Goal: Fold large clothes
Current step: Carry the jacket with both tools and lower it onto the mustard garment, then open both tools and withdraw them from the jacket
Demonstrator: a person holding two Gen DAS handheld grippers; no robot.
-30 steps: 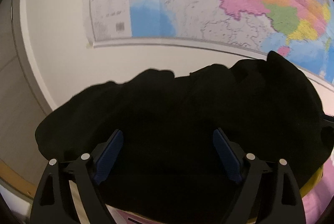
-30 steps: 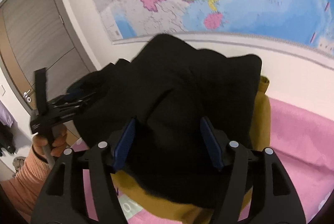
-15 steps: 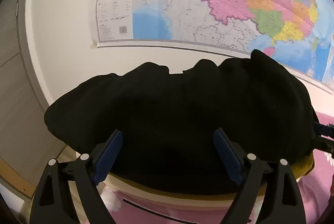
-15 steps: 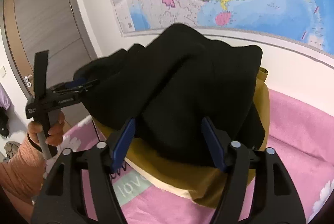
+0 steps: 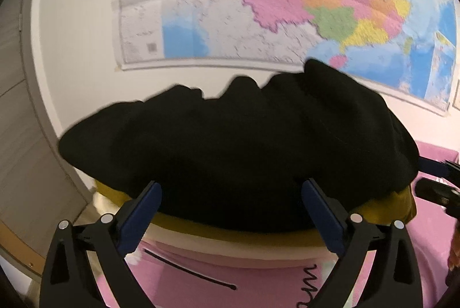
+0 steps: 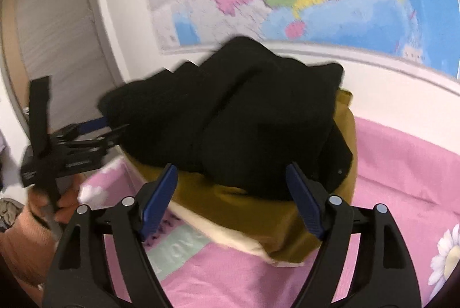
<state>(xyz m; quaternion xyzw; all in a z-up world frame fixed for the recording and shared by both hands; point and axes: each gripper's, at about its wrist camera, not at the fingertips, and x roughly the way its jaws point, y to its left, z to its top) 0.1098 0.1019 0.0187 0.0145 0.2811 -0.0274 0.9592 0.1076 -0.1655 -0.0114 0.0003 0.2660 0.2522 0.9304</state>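
Observation:
A folded black garment (image 5: 238, 147) lies on top of a stack, over a mustard garment (image 6: 244, 204) and a cream one (image 6: 230, 236), on a pink bedspread (image 6: 402, 164). It also shows in the right wrist view (image 6: 230, 112). My left gripper (image 5: 230, 210) is open, its blue pads just before the stack's near edge, holding nothing. My right gripper (image 6: 230, 193) is open and empty at the stack's other side. The left gripper also shows in the right wrist view (image 6: 112, 127), at the garment's left edge.
A large coloured wall map (image 5: 273, 6) hangs behind the stack. A grey door (image 6: 57, 35) stands at the left. The pink bedspread has printed letters (image 6: 178, 250) and a daisy (image 6: 448, 256). The right gripper's tip shows in the left wrist view (image 5: 437, 178).
Both grippers have drawn back from the black garment, which has settled onto the stack. More of the mustard and cream layers and pink bedspread now show beneath it.

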